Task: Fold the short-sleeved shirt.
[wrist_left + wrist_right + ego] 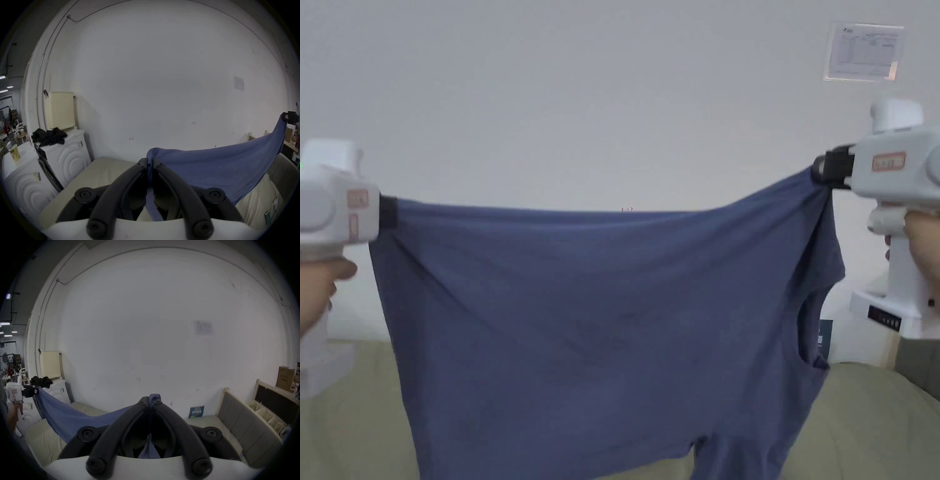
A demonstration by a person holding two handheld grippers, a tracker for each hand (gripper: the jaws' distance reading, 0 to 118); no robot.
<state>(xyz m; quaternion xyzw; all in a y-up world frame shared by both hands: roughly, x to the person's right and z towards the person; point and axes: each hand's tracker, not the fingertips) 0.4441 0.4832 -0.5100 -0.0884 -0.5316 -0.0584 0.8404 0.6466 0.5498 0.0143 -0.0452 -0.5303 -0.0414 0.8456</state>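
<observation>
The blue short-sleeved shirt (pixel 600 325) hangs in the air above the bed (pixel 862 425), spread wide like a sheet. Its top edge sags a little in the middle. The neck hole sits near the shirt's right side, and a sleeve hangs down at the bottom.

The left hand-held gripper (pixel 387 212) pinches the shirt's top left corner. In the left gripper view, both black jaws of this hand-held gripper (pixel 150 162) press together on a fold of blue cloth. The right hand-held gripper (pixel 822 169) pinches the shirt's top right corner, a bit higher than the left corner. In the right gripper view, its jaws (pixel 151 400) are squeezed tight on blue cloth too.

A hand (pixel 319 281) holds the left tool's white handle, left of the shirt. Another hand (pixel 922 240) holds the right tool, right of the shirt.

Behind the shirt is a plain white wall (pixel 612 112) with a paper sheet (pixel 864 52) stuck on it, high above the shirt's right corner. Far to the left of the shirt, white machines (pixel 65 155) stand with dark clothes (pixel 48 136) piled on top.
</observation>
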